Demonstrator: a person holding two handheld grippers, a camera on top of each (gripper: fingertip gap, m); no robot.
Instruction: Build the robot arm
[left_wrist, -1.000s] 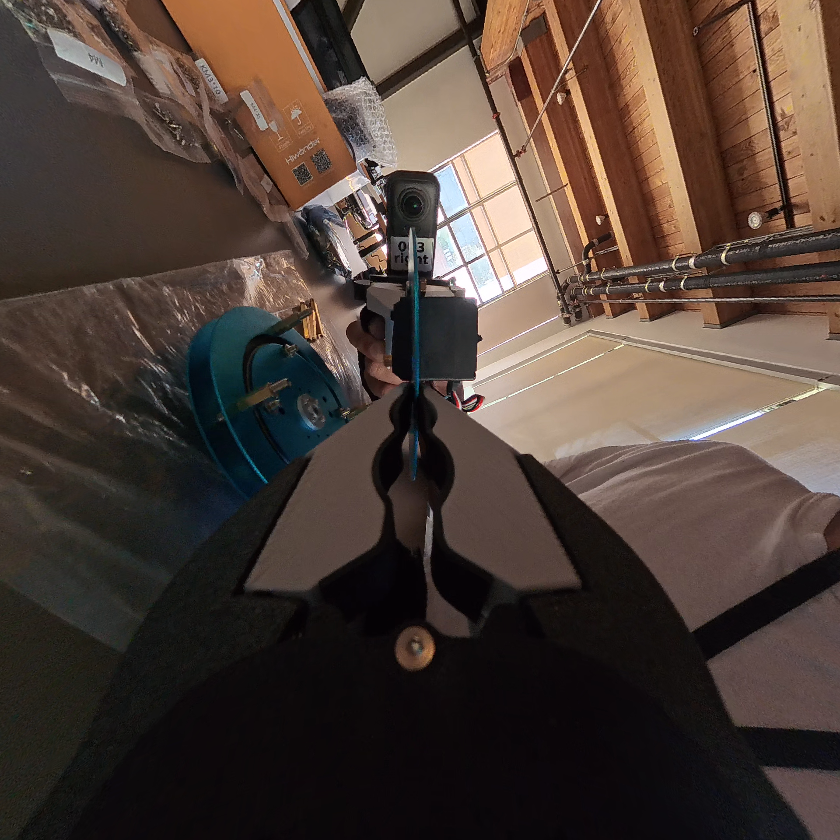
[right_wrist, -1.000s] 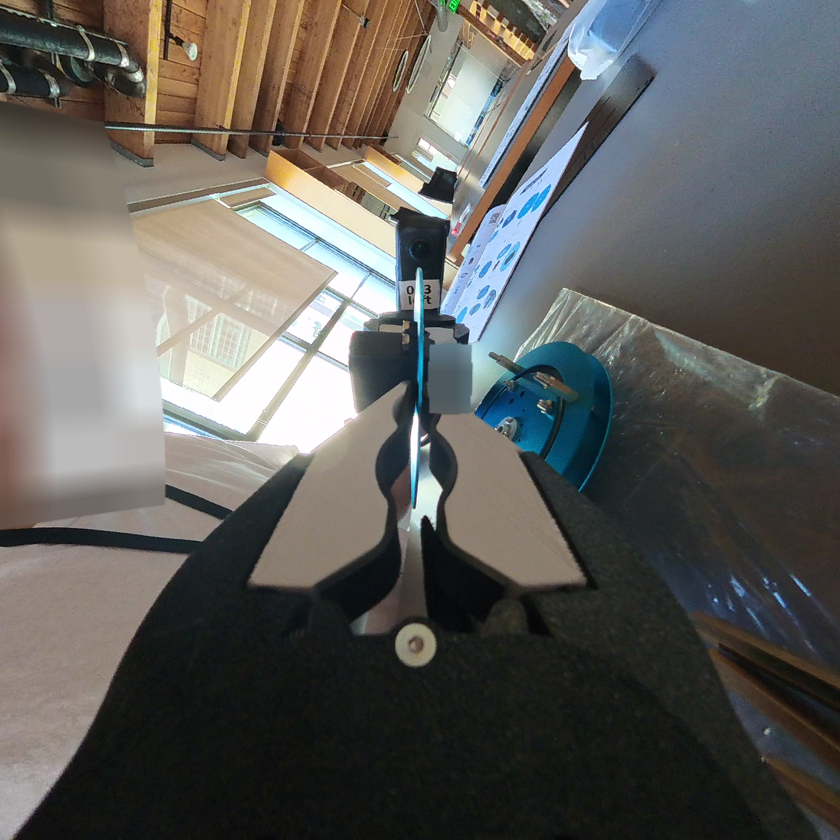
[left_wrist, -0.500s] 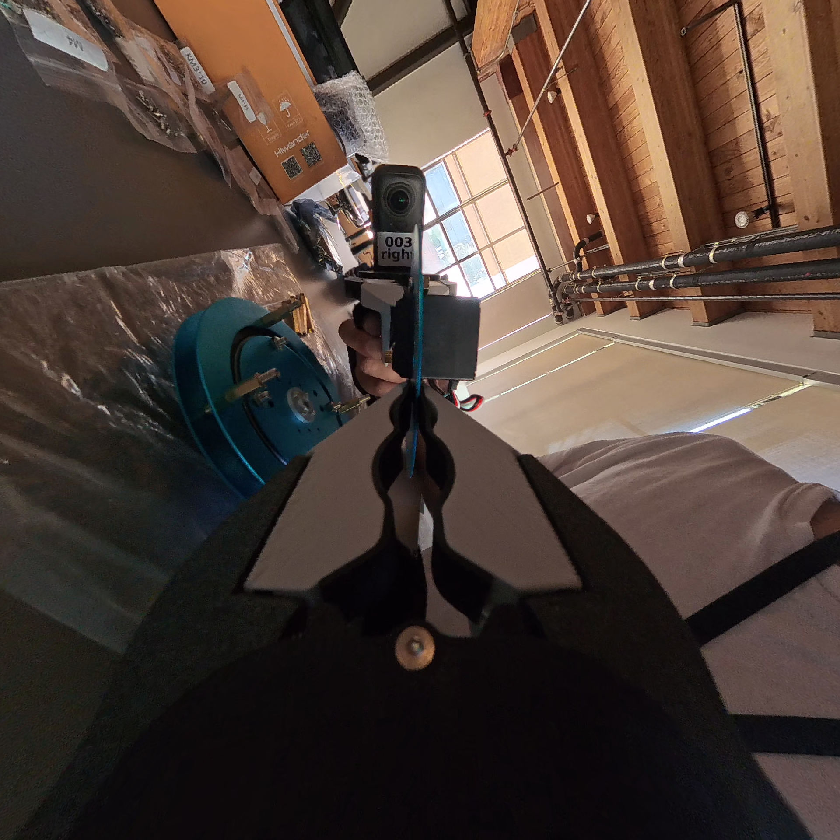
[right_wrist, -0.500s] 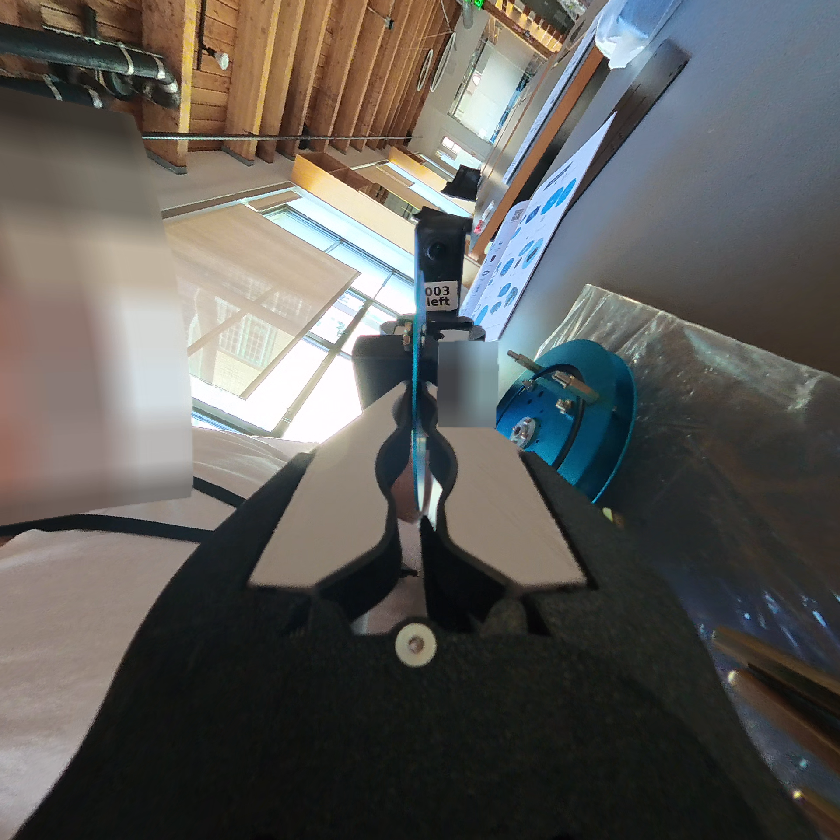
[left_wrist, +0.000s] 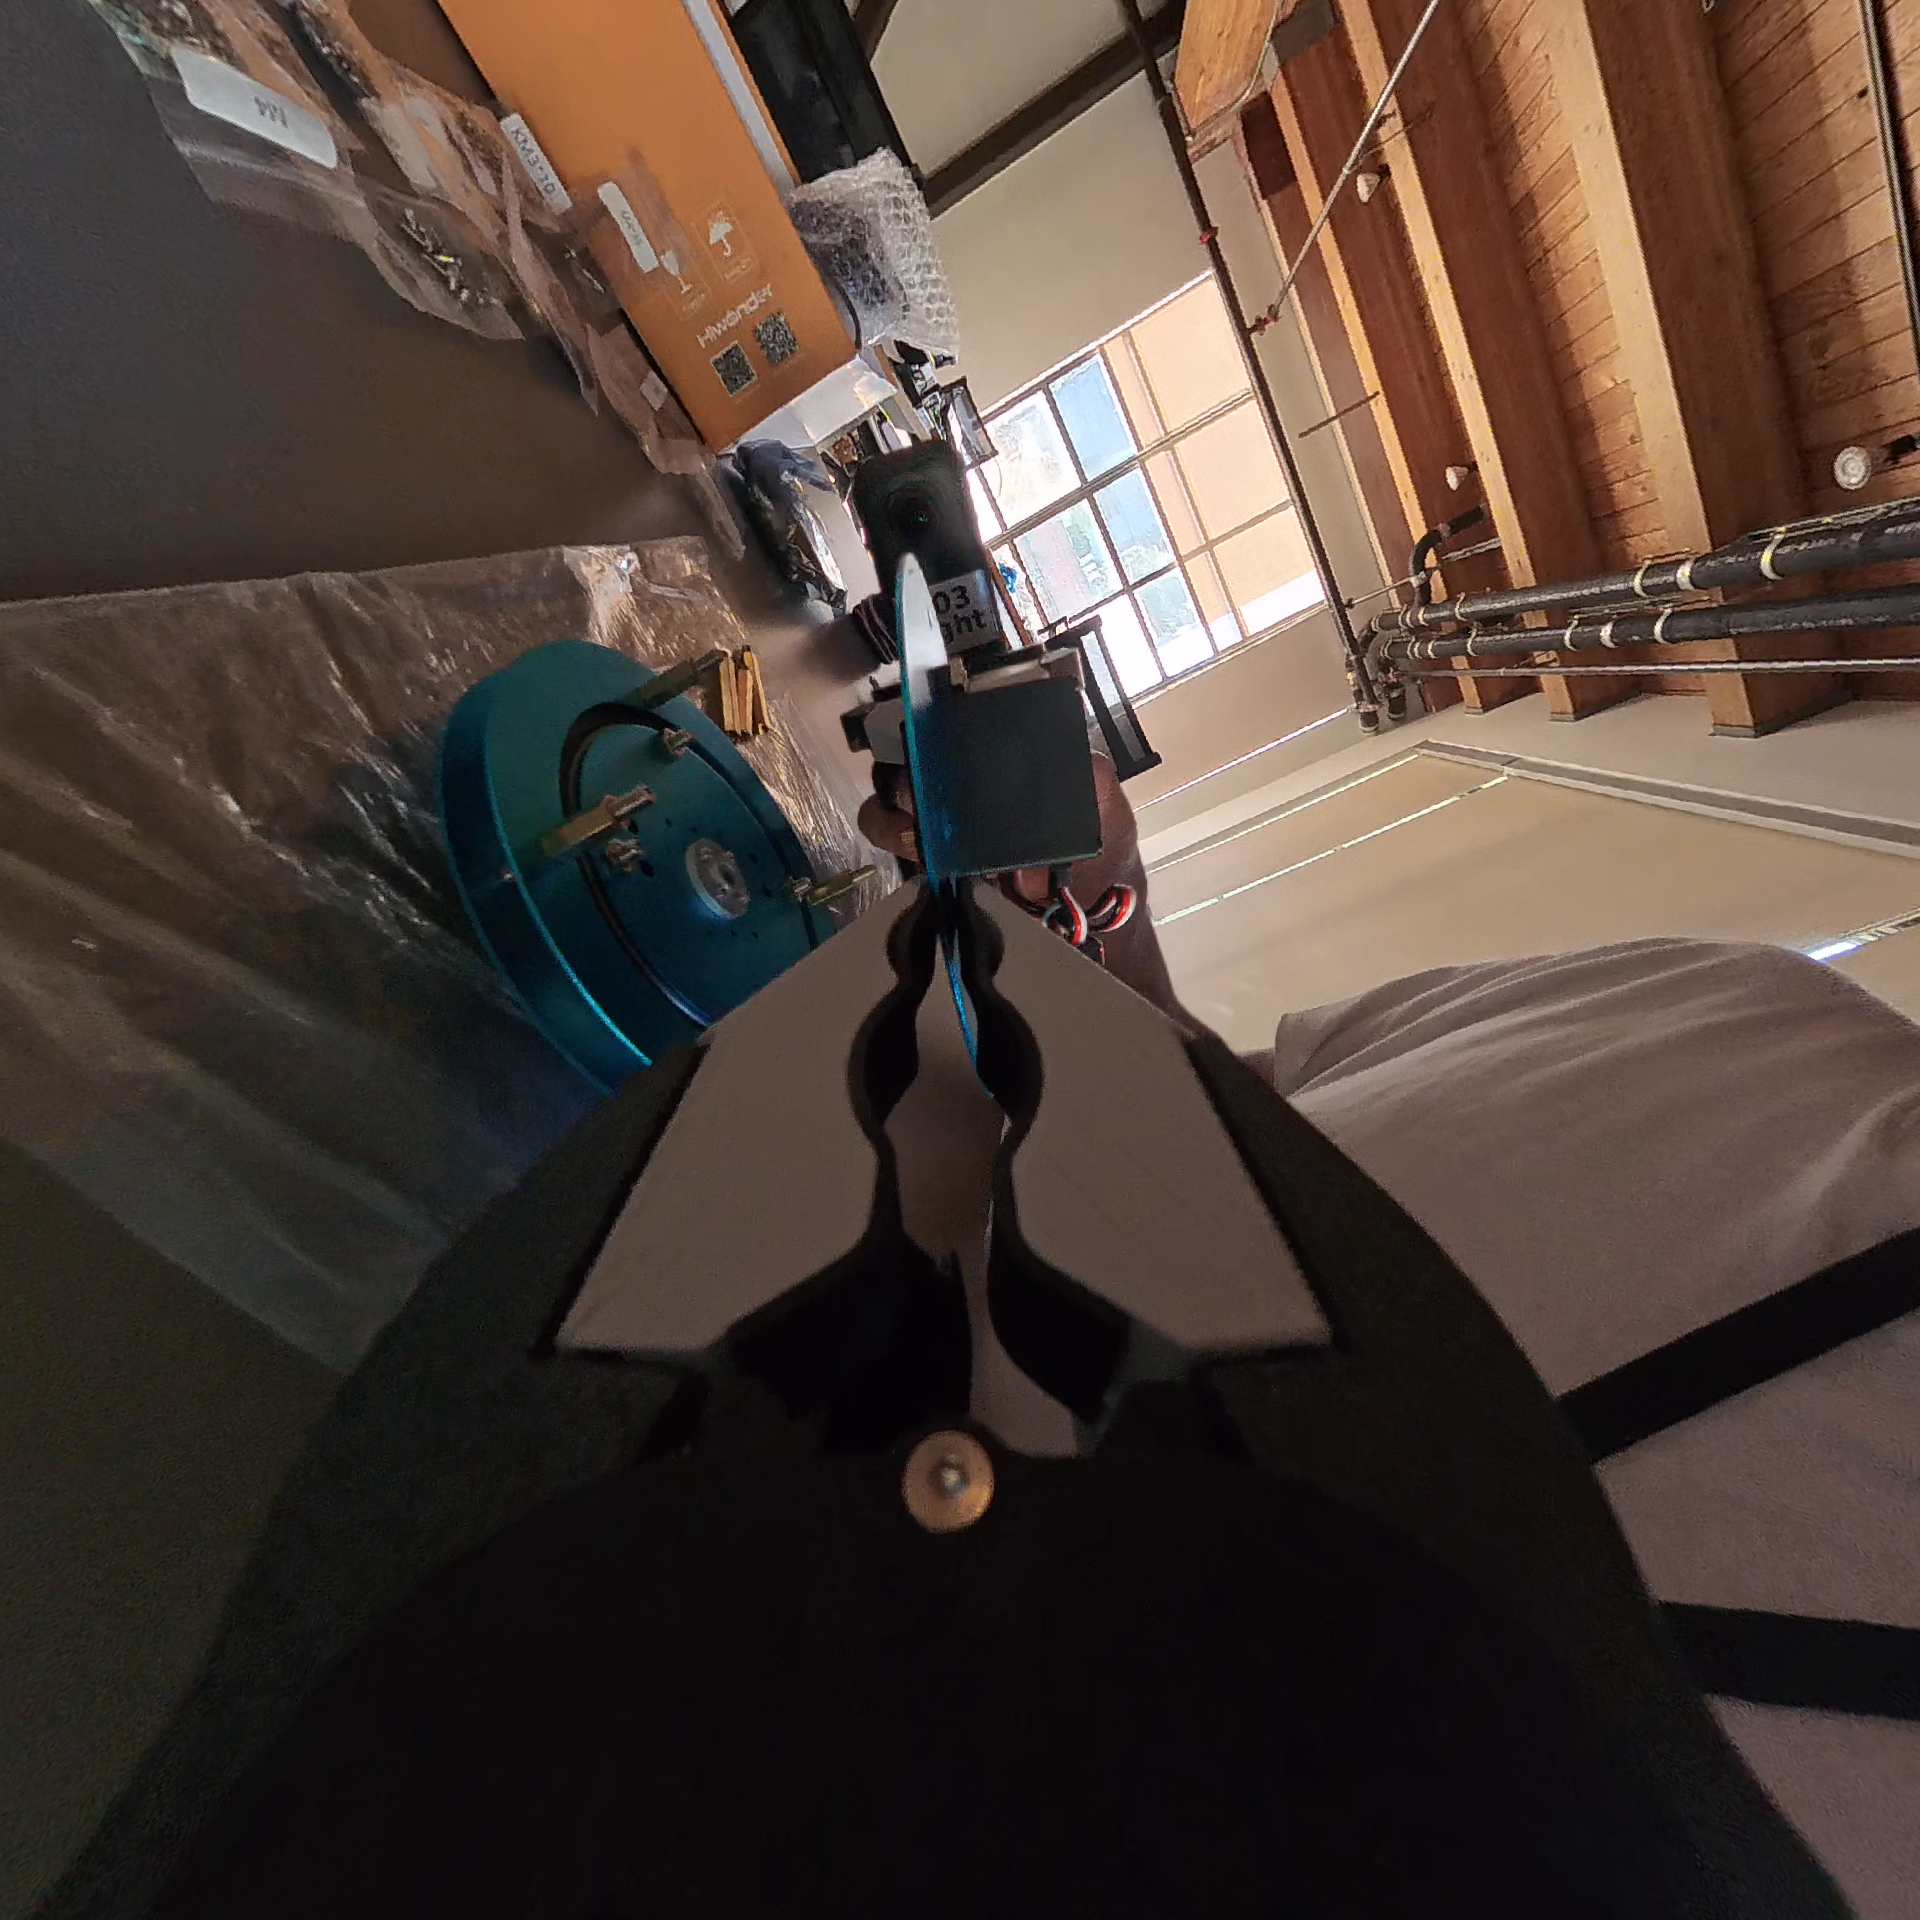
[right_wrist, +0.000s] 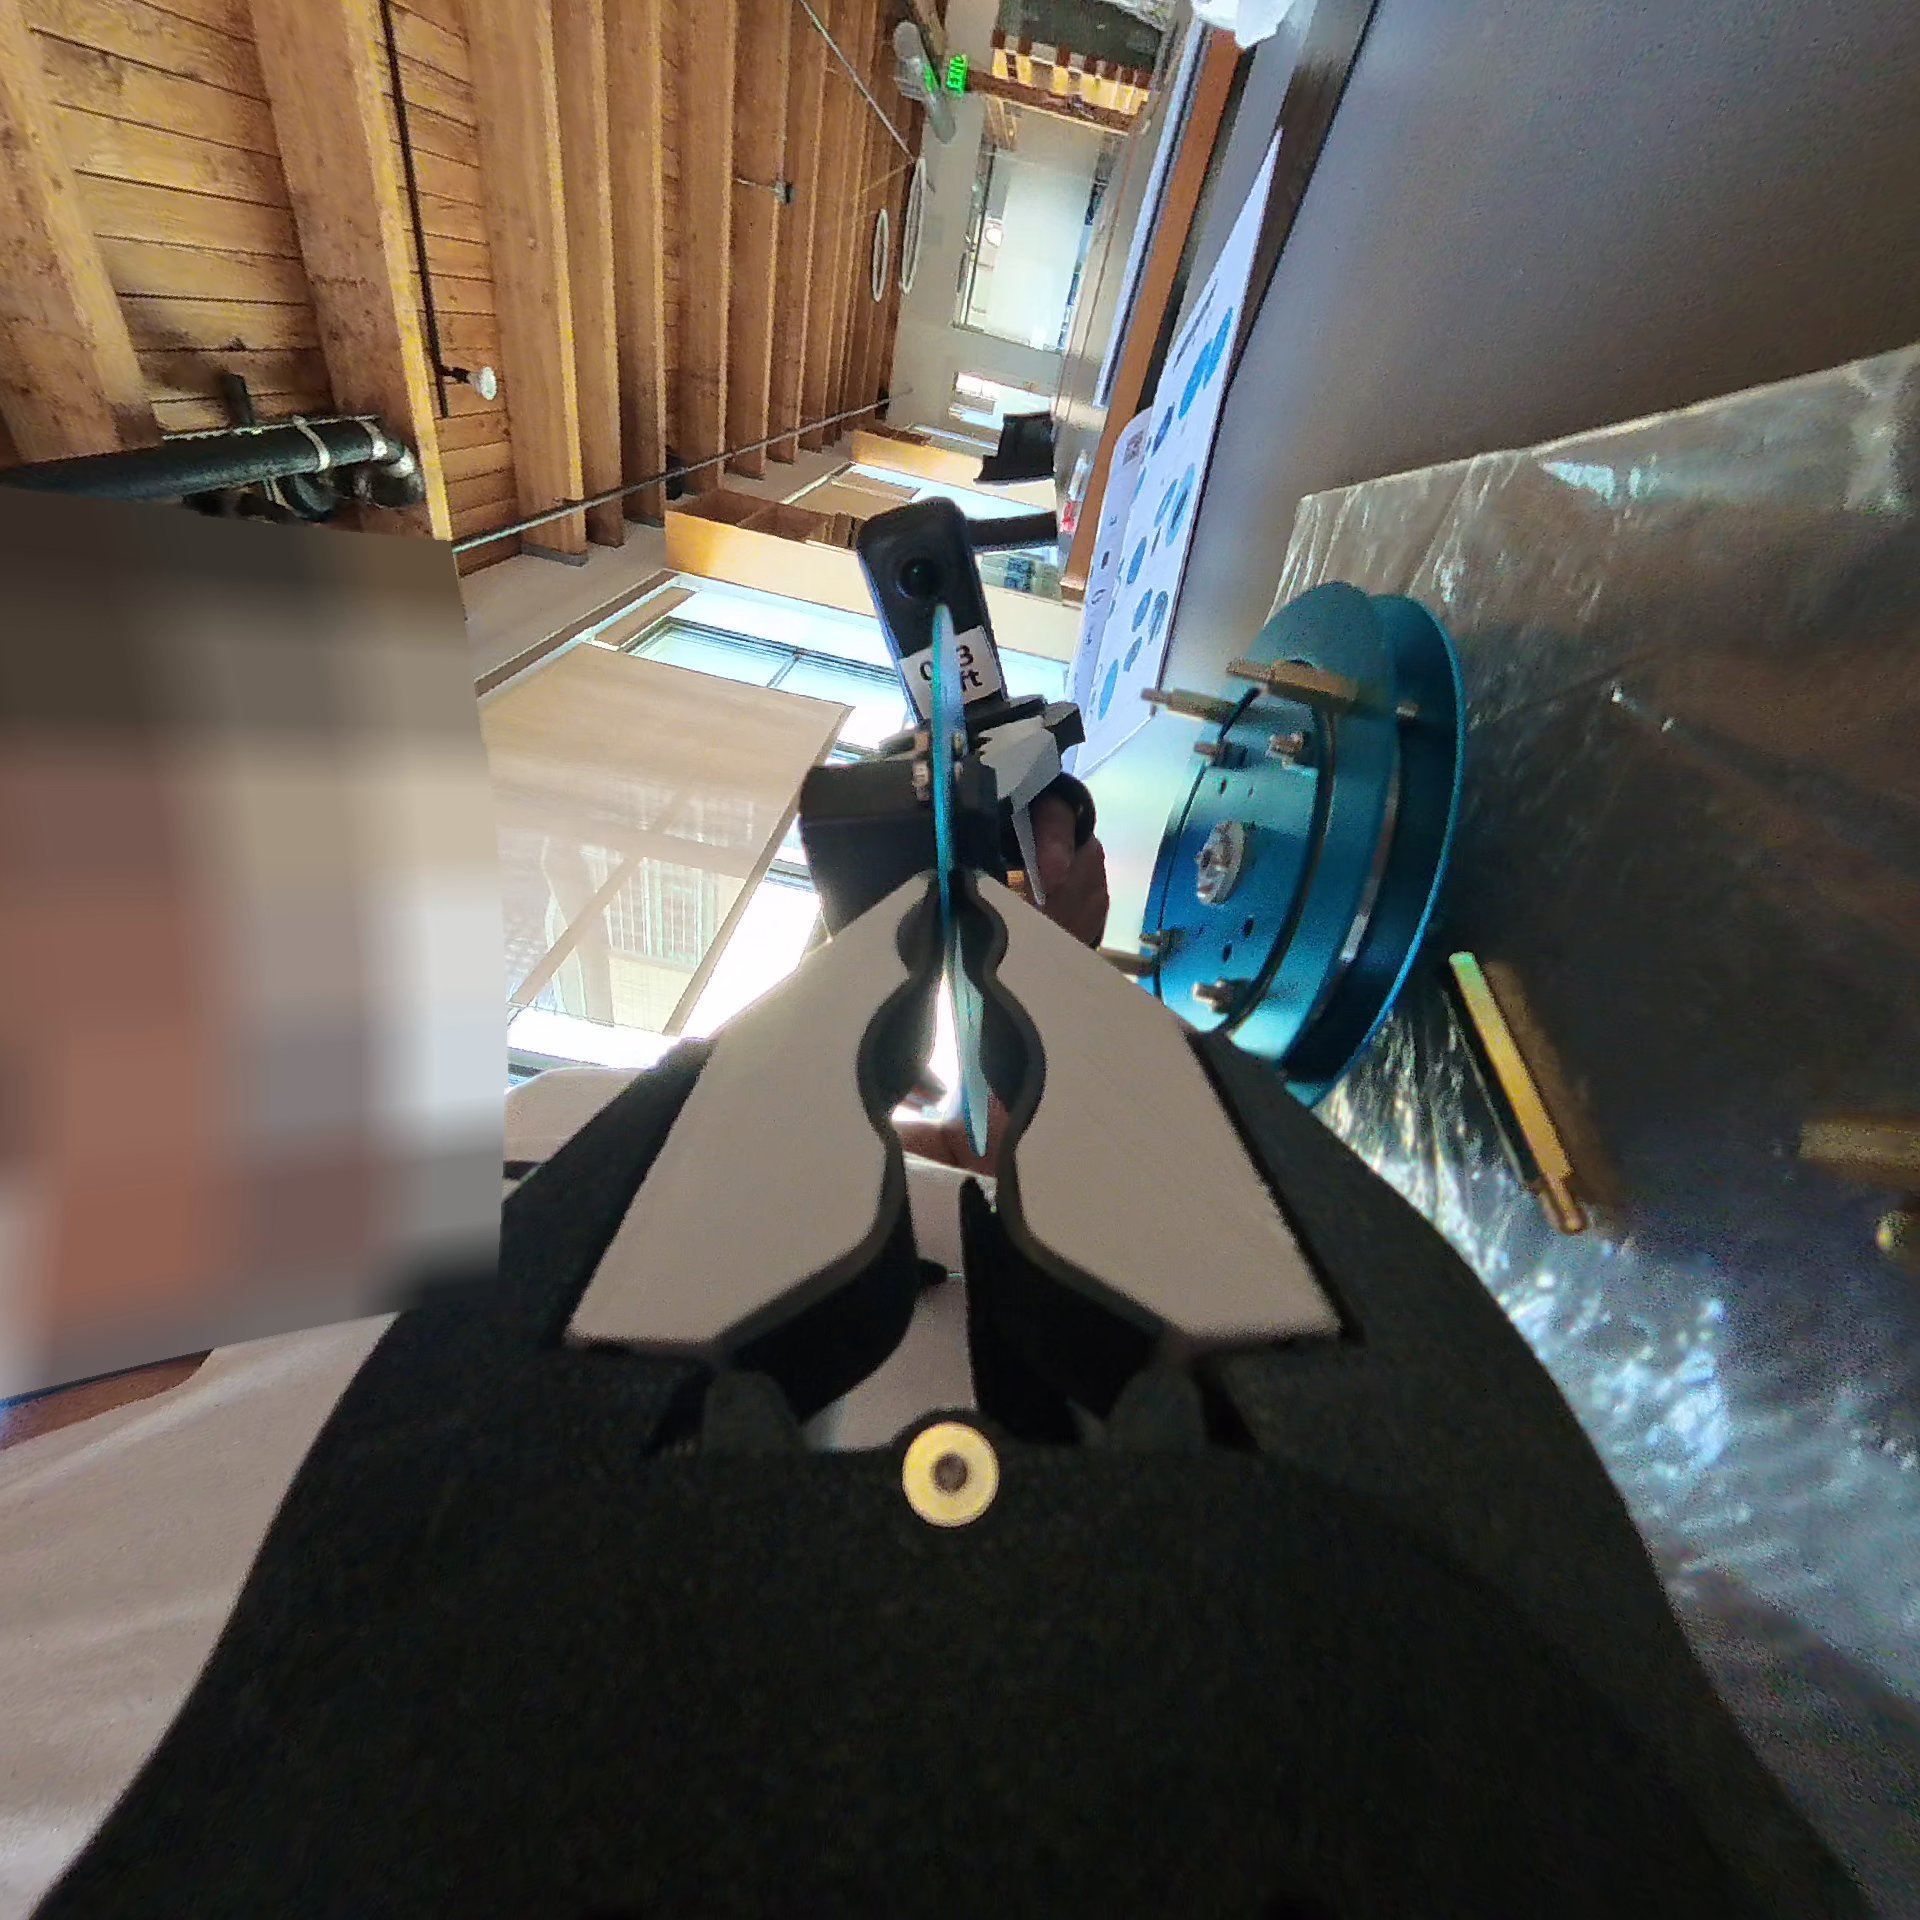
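A: How do the grippers stand?

B: The left gripper (left_wrist: 948, 914) has its jaws drawn narrow, clamped on the edge of a thin blue plate (left_wrist: 920, 727) with a black servo block (left_wrist: 1013, 774) fixed to it. The right gripper (right_wrist: 948, 896) pinches the same thin blue plate (right_wrist: 948, 790) edge-on from the opposite side, equally narrow.

A: And around them?

B: In the left wrist view a blue round base (left_wrist: 623, 842) with brass standoffs sits at ten o'clock of the fingertips, on a clear plastic sheet (left_wrist: 208, 831). In the right wrist view that base (right_wrist: 1309, 821) lies at two o'clock, near but apart; a loose brass standoff (right_wrist: 1517, 1091) lies at four o'clock.
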